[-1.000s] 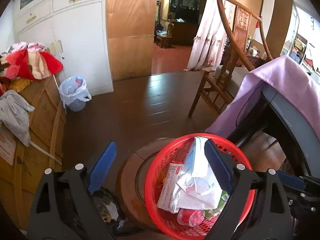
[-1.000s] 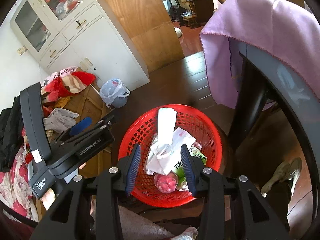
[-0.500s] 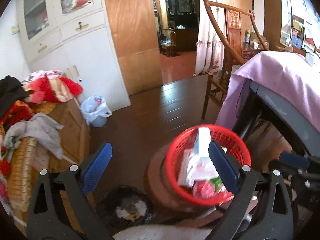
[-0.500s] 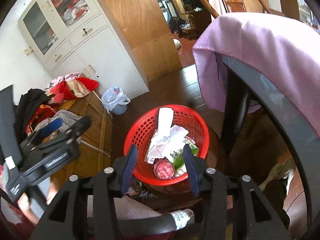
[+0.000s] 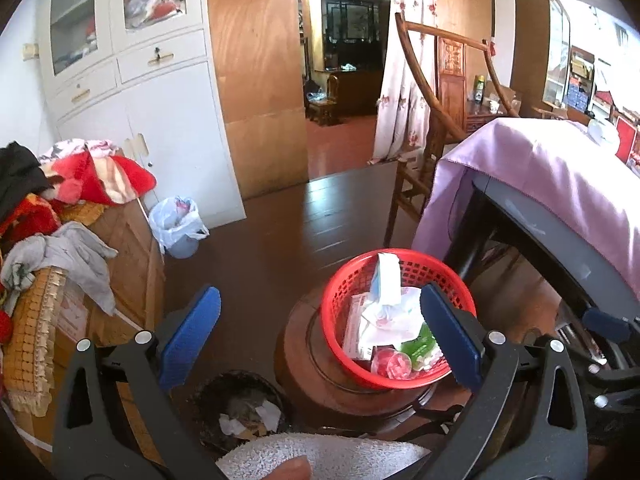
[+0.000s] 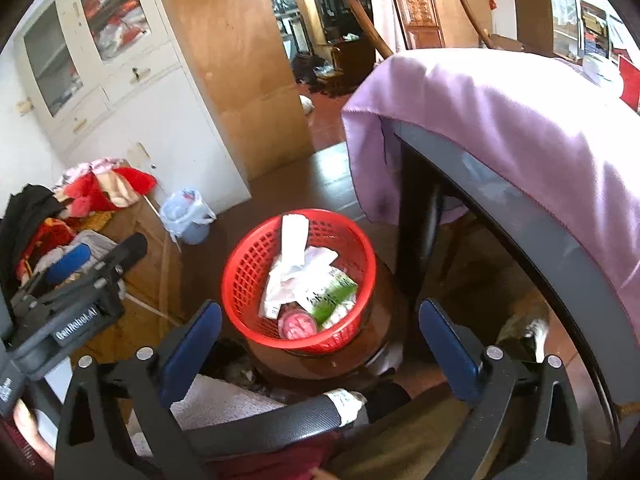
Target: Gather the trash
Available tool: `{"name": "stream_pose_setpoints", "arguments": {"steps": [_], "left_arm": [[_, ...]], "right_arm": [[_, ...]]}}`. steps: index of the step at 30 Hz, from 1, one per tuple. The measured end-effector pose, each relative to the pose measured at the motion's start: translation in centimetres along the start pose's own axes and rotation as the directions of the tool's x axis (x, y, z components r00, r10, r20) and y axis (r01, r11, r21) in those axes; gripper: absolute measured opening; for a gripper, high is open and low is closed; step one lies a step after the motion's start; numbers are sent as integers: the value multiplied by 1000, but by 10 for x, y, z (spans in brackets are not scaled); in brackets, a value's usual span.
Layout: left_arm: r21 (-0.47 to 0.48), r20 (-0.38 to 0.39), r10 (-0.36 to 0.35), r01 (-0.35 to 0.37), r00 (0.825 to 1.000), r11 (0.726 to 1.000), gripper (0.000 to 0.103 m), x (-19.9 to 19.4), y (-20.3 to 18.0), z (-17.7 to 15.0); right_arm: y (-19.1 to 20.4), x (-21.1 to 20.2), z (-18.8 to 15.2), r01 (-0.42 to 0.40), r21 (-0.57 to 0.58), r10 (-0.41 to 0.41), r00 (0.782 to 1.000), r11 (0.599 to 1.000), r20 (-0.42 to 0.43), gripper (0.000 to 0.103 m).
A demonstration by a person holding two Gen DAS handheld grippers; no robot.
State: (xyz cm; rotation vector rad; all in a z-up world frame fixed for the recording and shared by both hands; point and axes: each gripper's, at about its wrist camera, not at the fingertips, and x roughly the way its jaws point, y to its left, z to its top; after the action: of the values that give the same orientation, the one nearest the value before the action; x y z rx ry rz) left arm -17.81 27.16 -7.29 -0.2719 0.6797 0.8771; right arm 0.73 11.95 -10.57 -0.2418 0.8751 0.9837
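Note:
A red mesh basket (image 5: 338, 300) (image 6: 244, 276) stands on a round dark wooden stool (image 5: 304, 364) (image 6: 380, 292). It holds white wrappers (image 5: 386, 280) (image 6: 294, 240), a green packet (image 5: 418, 346) (image 6: 334, 294) and a pink lidded cup (image 5: 390, 364) (image 6: 296, 322). My left gripper (image 5: 320, 338) is open and empty, above and nearer than the basket. My right gripper (image 6: 320, 342) is open and empty, also held back above the basket. The left gripper's body shows in the right wrist view (image 6: 76, 288) at the left.
A black bin with scraps (image 5: 240, 412) sits on the floor left of the stool. A table with a purple cloth (image 5: 560, 184) (image 6: 520, 128) stands right. A wooden chest piled with clothes (image 5: 60, 232) is left. A small lined bin (image 5: 178, 224) stands by the white cupboard.
Both grippers have pulled up and back from the basket, which now looks smaller and lower. The right gripper's jaws have opened wider. The basket's contents have not moved.

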Motion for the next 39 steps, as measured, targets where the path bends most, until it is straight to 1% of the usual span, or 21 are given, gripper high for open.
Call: {"name": "stream_pose_setpoints", "arguments": {"steps": [3,8,13,17,25,39], "left_arm": [[3,-12,5,-5,1000,1000,96,4,-1,0],[34,-24,8,-7,1000,999,96,11,-12,-5],[67,-61,0,4,998,998,96,23,-21,-13],[73,-83,-8,14,997,997,96,29,-24,-16],[57,-93,-22,27,995,998,96,33,-20,-17],[59,-92,-26,32,995,998,96,31,-25,-17]], "right_arm": [[4,3,-2,32,-30,-32,999,999,3,97],[5,9,-5,59,-70,-59,998,996,3,97],[0,13,-6,69,-68,-69,998,995,-3,97],[-4,18,-7,71,-61,-72,997,996,-16,97],[-1,22,-9,76,-67,-78,997,995,-25,97],[-2,21,-9,79,-67,-81,997,995,-19,97]]}}
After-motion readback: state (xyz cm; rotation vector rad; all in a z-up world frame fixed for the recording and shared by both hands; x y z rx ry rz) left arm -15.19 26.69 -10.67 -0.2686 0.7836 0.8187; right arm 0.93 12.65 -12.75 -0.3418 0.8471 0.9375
